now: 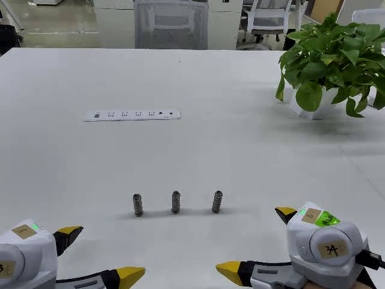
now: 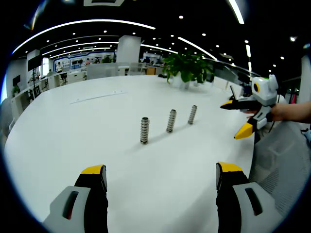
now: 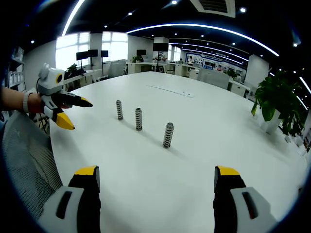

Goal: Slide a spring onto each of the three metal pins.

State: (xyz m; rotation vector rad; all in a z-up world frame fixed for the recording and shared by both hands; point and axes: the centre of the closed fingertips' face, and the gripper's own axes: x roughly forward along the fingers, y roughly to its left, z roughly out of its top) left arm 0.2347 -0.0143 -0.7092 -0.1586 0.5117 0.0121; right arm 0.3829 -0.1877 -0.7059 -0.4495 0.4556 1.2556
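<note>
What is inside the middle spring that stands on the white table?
The middle spring stands upright on the table, and its tight coils are all that shows. Whether a metal pin is inside cannot be seen, because the coils cover it.

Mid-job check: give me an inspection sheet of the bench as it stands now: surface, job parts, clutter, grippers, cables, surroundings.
Surface: white table, smooth and even.
Job's things: left spring, middle spring and right spring stand upright in a row, apart; pins inside cannot be made out.
Clutter: power strip lying flat behind the row; potted plant at far right.
Grippers: left gripper and right gripper both open, empty, short of the springs.
Cables: dark lead behind the right gripper.
Surroundings: office chairs beyond the far edge.
</note>
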